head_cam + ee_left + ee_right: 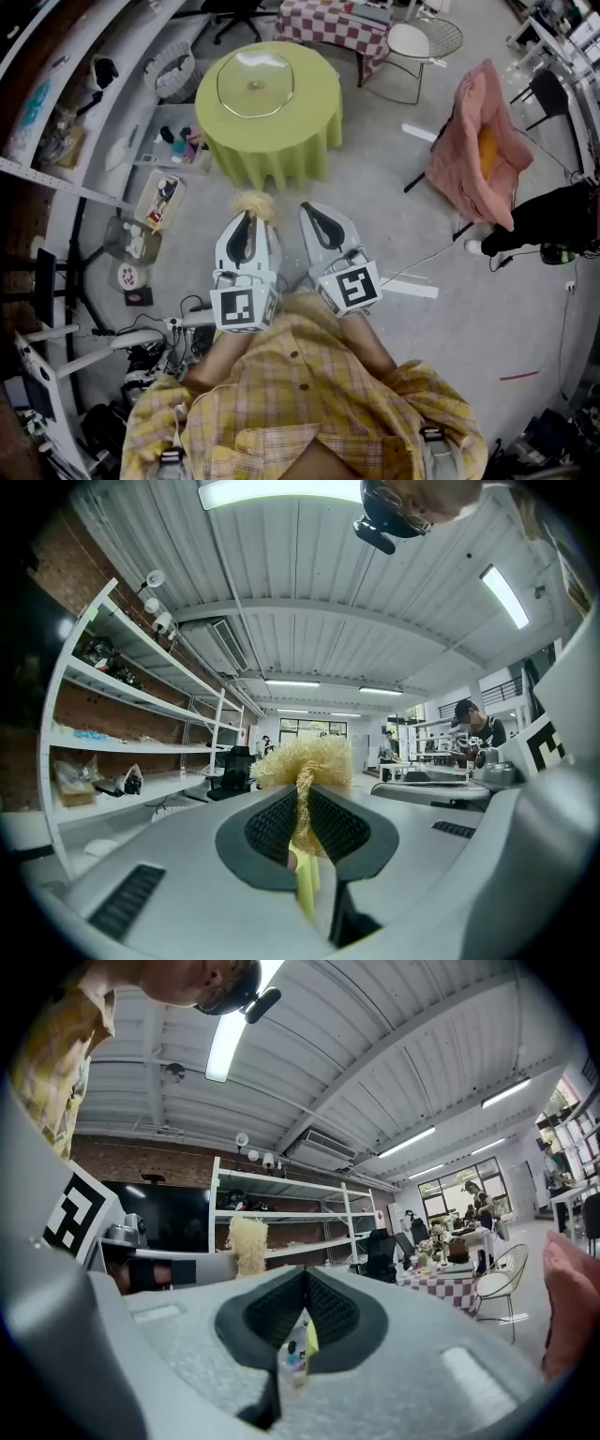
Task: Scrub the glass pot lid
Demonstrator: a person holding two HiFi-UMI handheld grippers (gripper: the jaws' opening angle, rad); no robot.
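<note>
while both grippers hang well short of the round green table [309, 112], left gripper [302, 797] is clamped on one pale-yellow scrubber [305, 761], its handle mostly hidden between the pads | right gripper [305, 1277] closed tip to tip, empty | one glass pot lid [255, 82] lies on that table, untouched

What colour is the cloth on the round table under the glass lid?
Lime green. The tablecloth under the glass pot lid shows best in the head view.
</note>
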